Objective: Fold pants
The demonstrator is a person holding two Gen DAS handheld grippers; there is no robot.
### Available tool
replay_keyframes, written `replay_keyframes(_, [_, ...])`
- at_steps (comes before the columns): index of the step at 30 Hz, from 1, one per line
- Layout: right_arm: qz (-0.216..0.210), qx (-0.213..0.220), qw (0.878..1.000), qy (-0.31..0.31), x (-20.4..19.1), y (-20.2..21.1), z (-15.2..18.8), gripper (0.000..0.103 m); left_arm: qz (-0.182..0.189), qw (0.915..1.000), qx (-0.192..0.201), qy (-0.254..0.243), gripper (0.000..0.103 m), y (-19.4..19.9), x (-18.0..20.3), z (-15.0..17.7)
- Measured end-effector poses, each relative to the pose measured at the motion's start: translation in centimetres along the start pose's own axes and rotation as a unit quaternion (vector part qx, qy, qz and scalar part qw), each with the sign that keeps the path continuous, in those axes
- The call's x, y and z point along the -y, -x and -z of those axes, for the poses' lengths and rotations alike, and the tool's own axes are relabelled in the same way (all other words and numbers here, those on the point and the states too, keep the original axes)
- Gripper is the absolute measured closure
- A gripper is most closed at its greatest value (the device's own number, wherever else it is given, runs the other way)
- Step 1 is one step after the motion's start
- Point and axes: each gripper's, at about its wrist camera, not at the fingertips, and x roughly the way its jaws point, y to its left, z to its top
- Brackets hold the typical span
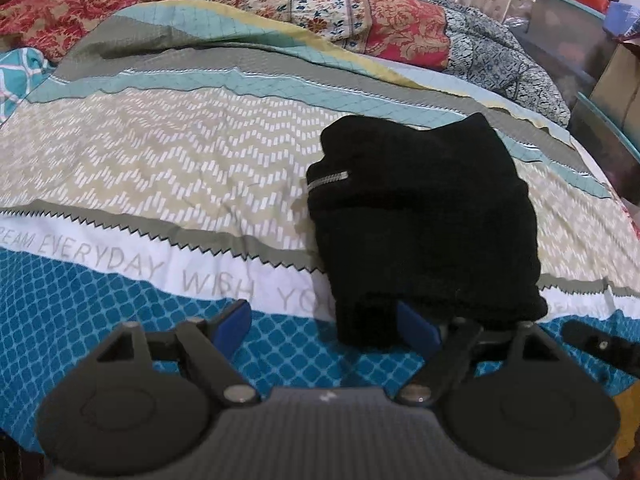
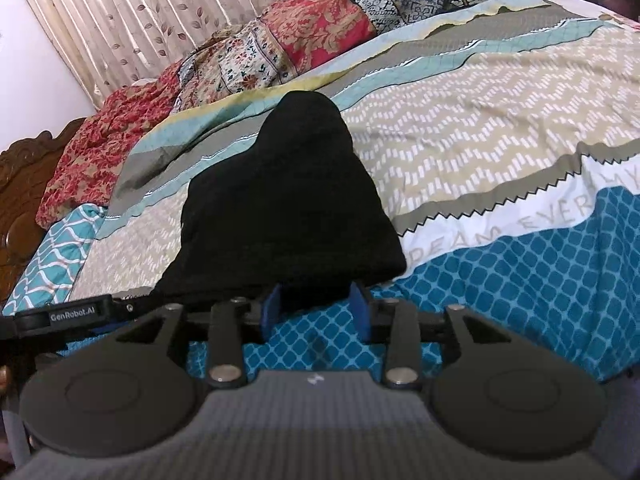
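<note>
Black pants [image 1: 424, 232] sit folded into a compact bundle on the bed, lying across the beige chevron and white lettered bands of the bedspread [image 1: 168, 168], near edge reaching the blue diamond band. A silver zipper [image 1: 328, 180] shows on the bundle's left side in my left view. My left claw [image 1: 326, 328] is open, fingers spread wide; its right blue finger [image 1: 416, 326] is right at the near edge of the pants, possibly touching, cannot tell, while the left one [image 1: 236, 316] is over bare bedspread. Nothing is held between them. My right claw [image 2: 316, 308] is also open, its two blue fingers [image 2: 270, 306] on either side of the near hem of the pants [image 2: 280, 200]; cloth looks to sit between the tips but they are not pinched on it. Part of the other tool's black body [image 2: 80, 314] shows at left in the right view. Beyond the pants a patchwork floral quilt [image 1: 352, 12] is bunched along the far side of the bed, with a leaf-print curtain [image 2: 120, 12] behind and a carved wooden headboard [image 2: 20, 184] at far left.
</note>
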Motion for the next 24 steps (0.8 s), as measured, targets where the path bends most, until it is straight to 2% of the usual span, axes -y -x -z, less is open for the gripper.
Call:
replay_keyframes(9, [0.004, -0.002, 1.000, -0.011, -0.1, -0.3, 0.2, 0.058, -0.016, 0.9999, -0.002, 0.005, 0.019, 0.2, -0.8, 0.4])
replay_keyframes(16, [0.003, -0.020, 1.000, -0.010, -0.6, -0.8, 0.9, 0.056, -0.015, 0.9998, -0.010, 0.009, 0.017, 0.0, -1.1, 0.9])
replay_keyframes(24, [0.011, -0.054, 0.998, -0.018, -0.8, -1.6, 1.7, 0.053, 0.038, 0.9975, -0.044, 0.039, 0.015, -0.8, -1.6, 2.3])
